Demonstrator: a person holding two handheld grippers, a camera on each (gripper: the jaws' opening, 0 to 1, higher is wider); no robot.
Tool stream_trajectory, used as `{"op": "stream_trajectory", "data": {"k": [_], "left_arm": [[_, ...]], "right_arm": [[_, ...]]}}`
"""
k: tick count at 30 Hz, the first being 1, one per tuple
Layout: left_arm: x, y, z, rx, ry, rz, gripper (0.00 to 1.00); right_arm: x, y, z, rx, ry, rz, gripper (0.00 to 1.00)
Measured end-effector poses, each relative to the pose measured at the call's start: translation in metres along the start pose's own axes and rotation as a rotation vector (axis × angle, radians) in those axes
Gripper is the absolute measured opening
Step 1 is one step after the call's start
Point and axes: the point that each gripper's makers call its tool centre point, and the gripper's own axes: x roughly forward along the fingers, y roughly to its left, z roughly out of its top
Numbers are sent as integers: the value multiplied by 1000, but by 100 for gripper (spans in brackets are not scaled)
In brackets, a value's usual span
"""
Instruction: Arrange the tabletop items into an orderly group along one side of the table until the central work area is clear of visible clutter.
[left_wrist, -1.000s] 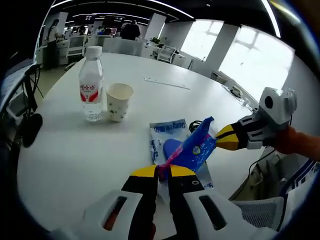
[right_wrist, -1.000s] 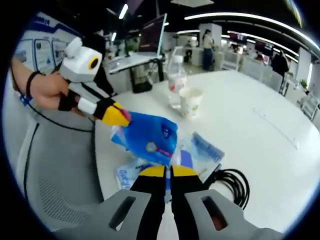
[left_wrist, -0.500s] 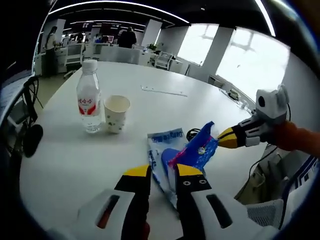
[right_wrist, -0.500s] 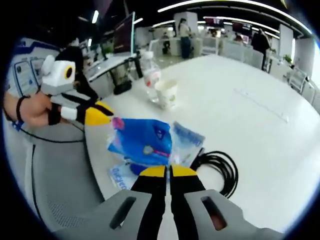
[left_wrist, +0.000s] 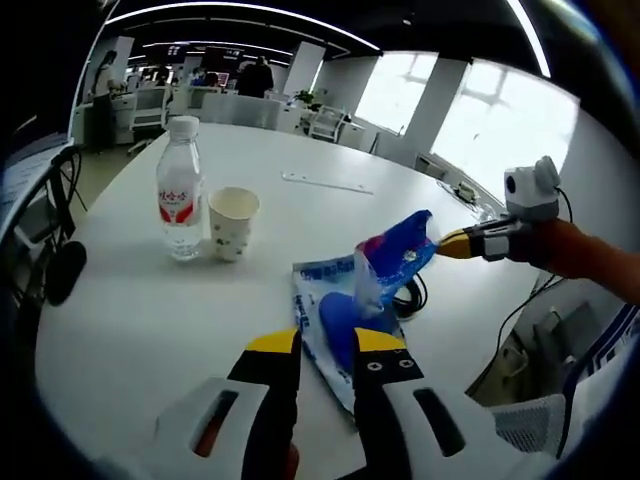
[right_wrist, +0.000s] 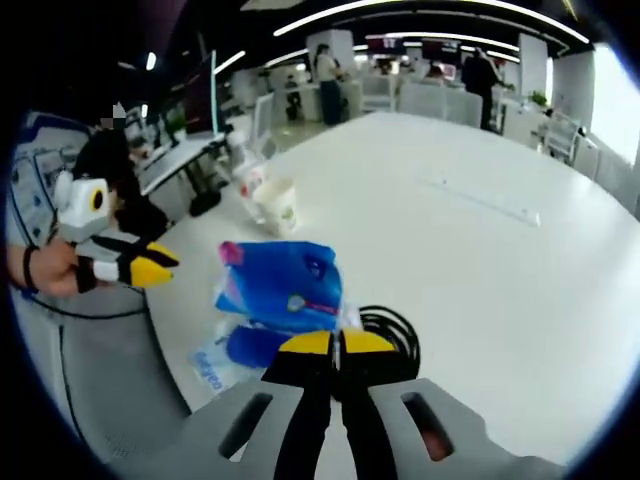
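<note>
Table (left_wrist: 150, 300), white and round, is carrying every item of the task, and most of its central area is lying bare. Right gripper (right_wrist: 336, 342) is holding the blue packet (right_wrist: 280, 285) pinched at one edge between jaws closed tight, lifting it clear of the tabletop; in the left gripper view the same gripper (left_wrist: 452, 243) is entering from the right with the blue packet (left_wrist: 393, 262) hanging off its yellow tips. Left gripper (left_wrist: 327, 341) is standing with its jaws slightly parted and gripping nothing, whereas one second ago it was clamping the opposite end of the packet; half a second ago it had already let go. The packet is therefore passing from a two-handed hold to the right gripper alone, which probably frees the left gripper for another item. In the right gripper view the left gripper (right_wrist: 150, 268) is hovering off to the left, apart from the packet.

Counted items, largest first: one coil of black cable (right_wrist: 395, 335) lying just beside the packet; one flat printed bag (left_wrist: 325, 300) lying on the table beneath the raised packet; one water bottle (left_wrist: 180, 190) standing upright; one paper cup (left_wrist: 233, 223) standing just beside the bottle; one thin white strip (left_wrist: 328, 183) lying well apart toward the far side. Grouping along one side is judged to be at an early stage.
</note>
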Motion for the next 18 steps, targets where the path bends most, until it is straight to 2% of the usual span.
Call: {"op": "stream_trajectory", "data": {"k": [12, 18], "left_arm": [[-1, -1, -9, -8, 19, 1, 17], [-2, 0, -11, -18, 25, 4, 17]], "right_arm": [[-14, -70, 9, 134, -16, -132, 0], [-20, -104, 2, 201, 5, -182, 0]]}}
